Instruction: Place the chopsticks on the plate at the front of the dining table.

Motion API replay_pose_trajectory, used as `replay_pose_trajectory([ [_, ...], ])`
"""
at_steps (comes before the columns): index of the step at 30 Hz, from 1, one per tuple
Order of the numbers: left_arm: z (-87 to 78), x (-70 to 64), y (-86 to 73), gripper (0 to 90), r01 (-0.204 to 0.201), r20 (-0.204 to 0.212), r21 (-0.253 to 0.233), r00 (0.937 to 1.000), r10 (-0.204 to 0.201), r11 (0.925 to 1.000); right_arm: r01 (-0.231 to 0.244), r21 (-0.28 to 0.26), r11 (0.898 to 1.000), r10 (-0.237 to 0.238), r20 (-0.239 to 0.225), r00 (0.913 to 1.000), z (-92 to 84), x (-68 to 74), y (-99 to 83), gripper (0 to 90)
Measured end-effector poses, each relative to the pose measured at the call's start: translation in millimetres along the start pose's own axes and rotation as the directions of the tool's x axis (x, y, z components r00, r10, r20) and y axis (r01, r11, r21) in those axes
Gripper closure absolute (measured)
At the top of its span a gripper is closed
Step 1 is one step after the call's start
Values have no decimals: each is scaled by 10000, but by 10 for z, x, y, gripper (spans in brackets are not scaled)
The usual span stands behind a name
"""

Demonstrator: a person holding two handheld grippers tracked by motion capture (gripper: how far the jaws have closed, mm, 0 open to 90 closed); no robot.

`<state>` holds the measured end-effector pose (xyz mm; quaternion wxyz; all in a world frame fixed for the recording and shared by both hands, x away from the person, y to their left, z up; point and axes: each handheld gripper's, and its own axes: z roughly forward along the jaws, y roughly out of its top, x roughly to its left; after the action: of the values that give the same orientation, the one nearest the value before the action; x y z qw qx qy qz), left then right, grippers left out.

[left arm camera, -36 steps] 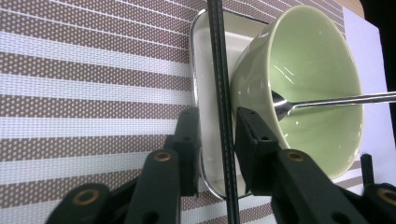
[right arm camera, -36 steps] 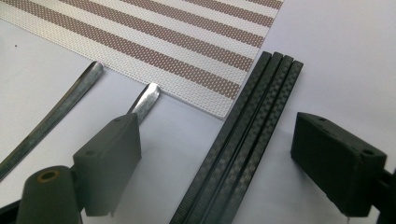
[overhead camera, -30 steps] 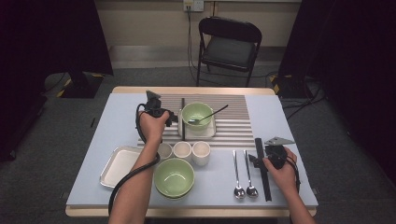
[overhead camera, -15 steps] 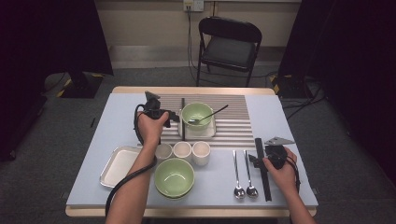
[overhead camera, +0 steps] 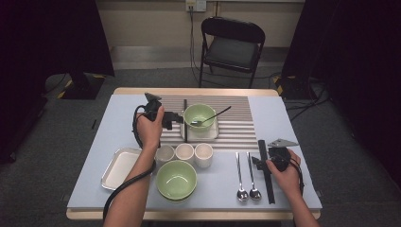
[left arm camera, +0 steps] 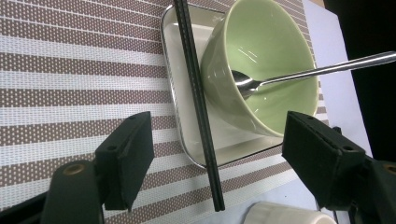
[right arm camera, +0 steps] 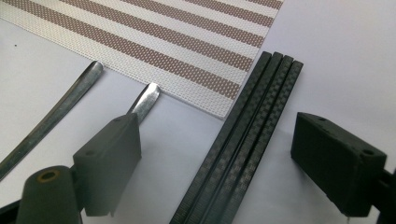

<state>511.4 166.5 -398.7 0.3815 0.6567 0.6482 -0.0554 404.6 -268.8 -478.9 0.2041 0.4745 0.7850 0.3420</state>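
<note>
- Striped brown-and-white woven placemat [overhead camera: 236,120], far centre of the table: it carries the white rectangular tray [left arm camera: 187,114].
- Pale green ceramic bowl [left arm camera: 261,60] with a steel spoon [left arm camera: 299,74] stands on that tray; leave both undisturbed.
- Pair of black chopsticks [left arm camera: 198,102] lies across the tray's left rim, just laid.
- Left gripper [left arm camera: 217,144]: its jaws have just been opening, chopsticks between them untouched; lift straight off.
- Right gripper [right arm camera: 215,154] at near right stands wide open astride the remaining bundle of black chopsticks [right arm camera: 247,140]; close squarely on one pair.

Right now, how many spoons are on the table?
3: one spoon resting in the green bowl on the striped mat, and two spoons lying side by side left of the black chopsticks.
</note>
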Motion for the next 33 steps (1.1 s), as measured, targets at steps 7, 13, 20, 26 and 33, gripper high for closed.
replay_pose_trajectory([
  [7,-40,5,-50,180,-31,-332,-41,9994,30,10000,-1,5,10000,1,-3,10000,0,-1,0,152],
  [13,-68,26,-91,164,-342,-287,21,9990,342,9994,31,16,10000,-31,4,10000,-1,0,-1,152],
  [20,-65,36,-132,163,-654,-487,-91,9967,649,9978,26,17,10000,-26,0,10000,-1,-1,0,152],
  [26,-92,33,-165,164,-1039,-494,-27,9934,1036,9946,41,17,10000,-41,-4,10000,-1,-2,0,152],
  [33,-137,25,-204,164,-1348,-658,20,9887,1346,9909,39,12,10000,-39,-1,10000,-1,-1,0,152],
])
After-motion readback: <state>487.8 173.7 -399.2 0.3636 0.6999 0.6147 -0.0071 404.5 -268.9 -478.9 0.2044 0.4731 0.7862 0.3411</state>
